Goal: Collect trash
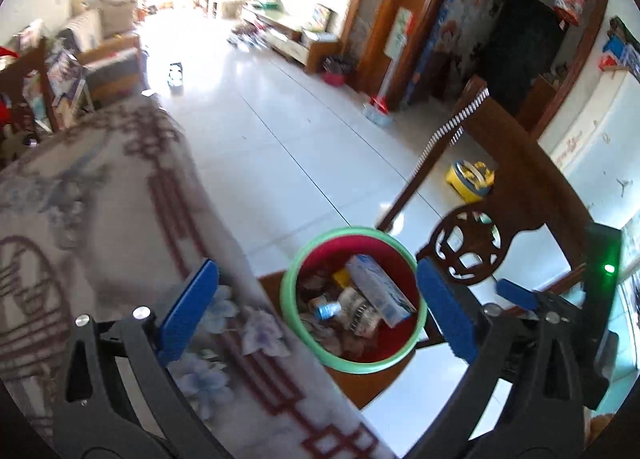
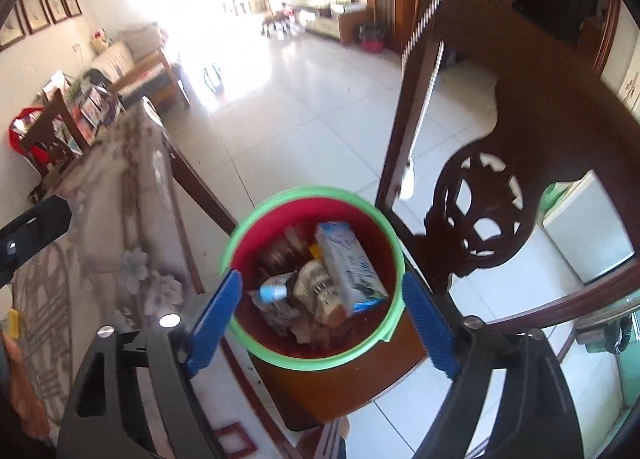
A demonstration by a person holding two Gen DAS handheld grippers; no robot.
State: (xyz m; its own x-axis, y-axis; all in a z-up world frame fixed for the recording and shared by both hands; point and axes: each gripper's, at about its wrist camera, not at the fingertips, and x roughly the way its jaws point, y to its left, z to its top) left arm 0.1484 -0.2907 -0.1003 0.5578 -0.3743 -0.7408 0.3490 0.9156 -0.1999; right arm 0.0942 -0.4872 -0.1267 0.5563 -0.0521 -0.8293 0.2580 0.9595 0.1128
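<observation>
A red trash bin with a green rim stands on a wooden chair seat beside the table. It holds a white and blue carton, a crushed bottle with a blue cap and other scraps. My left gripper is open and empty above the table edge, left of the bin. My right gripper is open and empty, hovering right over the bin. The right gripper's blue fingers also show in the left wrist view.
A table with a flowered cloth lies to the left. A carved dark wooden chair back rises right of the bin. Its seat sticks out under the bin. White tiled floor stretches beyond, with a yellow toy.
</observation>
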